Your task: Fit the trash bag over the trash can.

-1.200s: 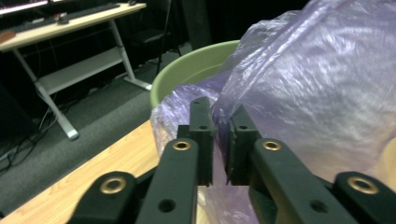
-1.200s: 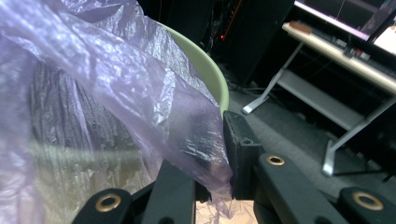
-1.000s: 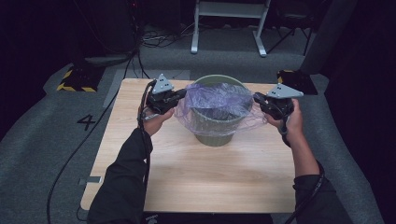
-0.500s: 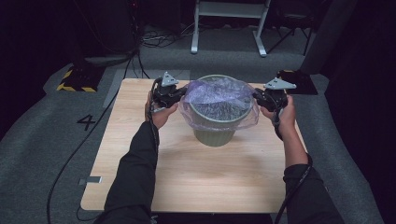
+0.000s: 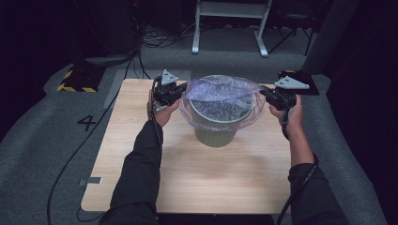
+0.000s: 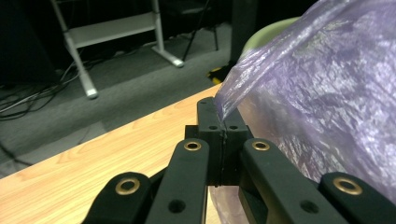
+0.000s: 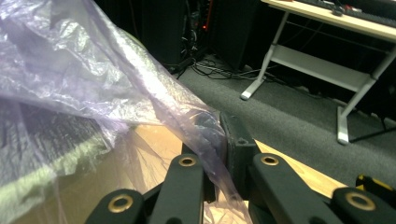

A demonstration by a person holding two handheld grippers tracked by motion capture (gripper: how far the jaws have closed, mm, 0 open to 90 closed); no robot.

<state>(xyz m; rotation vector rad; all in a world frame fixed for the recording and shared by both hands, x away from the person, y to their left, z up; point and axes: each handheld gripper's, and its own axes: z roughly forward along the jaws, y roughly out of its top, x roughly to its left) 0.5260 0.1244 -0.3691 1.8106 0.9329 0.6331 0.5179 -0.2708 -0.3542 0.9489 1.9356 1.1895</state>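
A pale green bin (image 5: pixel 216 133) stands upright at the middle of the wooden table (image 5: pixel 197 183). A thin purple see-through bag (image 5: pixel 220 91) lies stretched over its rim, with its edge draped outside the wall. My left gripper (image 5: pixel 180 91) is by the bin's left rim, shut on the bag's edge; in the left gripper view the film (image 6: pixel 327 102) runs into the closed jaws (image 6: pixel 223 123). On the bin's right side my right gripper (image 5: pixel 263 93) has just been closing, and its jaws (image 7: pixel 219 126) pinch the bag's film (image 7: pixel 70 70).
A white-legged stand (image 5: pixel 230 28) and loose cables sit on the grey carpet behind the table. A black and yellow striped block (image 5: pixel 75 82) lies on the floor at the far left. A dark object (image 5: pixel 300 77) rests by the table's far right corner.
Both grippers have come in closer to the bin and sunk a little. The bag's mouth has dropped from above the bin to down around its rim.
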